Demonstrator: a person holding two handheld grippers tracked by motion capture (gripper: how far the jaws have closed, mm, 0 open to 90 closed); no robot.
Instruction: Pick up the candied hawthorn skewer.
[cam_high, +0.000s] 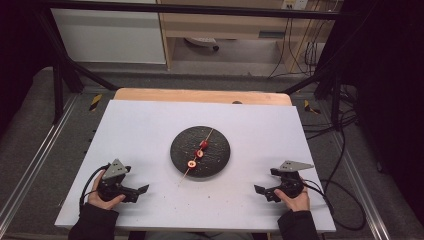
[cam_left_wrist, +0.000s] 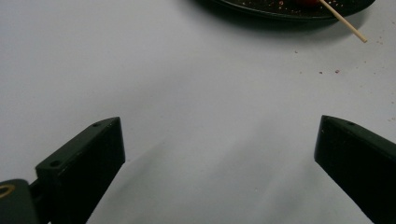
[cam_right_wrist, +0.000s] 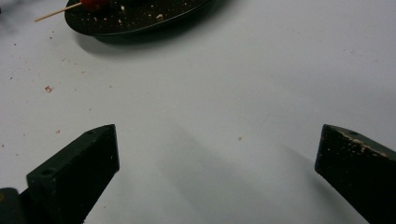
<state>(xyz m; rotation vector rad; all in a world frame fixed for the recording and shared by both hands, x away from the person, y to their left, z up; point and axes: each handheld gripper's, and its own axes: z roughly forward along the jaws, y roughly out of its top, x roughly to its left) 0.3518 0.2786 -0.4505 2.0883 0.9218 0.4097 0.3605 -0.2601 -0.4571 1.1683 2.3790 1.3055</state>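
The jaws of both grippers are seen spread wide apart, with nothing but bare white worktop between them. The left gripper (cam_high: 142, 189) is held low at the near left of the worktop (cam_high: 135, 130), and the right gripper (cam_high: 260, 190) is held low at the near right; each is pointed inward, toward the middle.

A round black plate (cam_high: 215, 160) is set at the centre of the worktop, well apart from both grippers. A skewer (cam_high: 196, 154) is laid across it on a slant, its near tip carried past the plate's near rim over the worktop and its far end kept within the far rim. Three red pieces of fruit (cam_high: 199, 153) are threaded on it, all over the plate. In the left gripper view the plate's rim (cam_left_wrist: 261, 10) and the bare skewer tip (cam_left_wrist: 348, 28) are shown at the top edge; in the right gripper view the plate (cam_right_wrist: 140, 23) is seen speckled with crumbs, with the skewer tip (cam_right_wrist: 53, 14) sticking out to the left.

Small crumbs (cam_right_wrist: 48, 88) are scattered on the worktop beside the plate. A strip of bare wood (cam_high: 200, 95) is exposed along the worktop's far edge. The worktop is framed by dark metal struts (cam_high: 57, 85); grey floor, cables (cam_high: 345, 150) and pale cabinets (cam_high: 110, 35) are seen beyond. Nothing is placed between either gripper and the plate.
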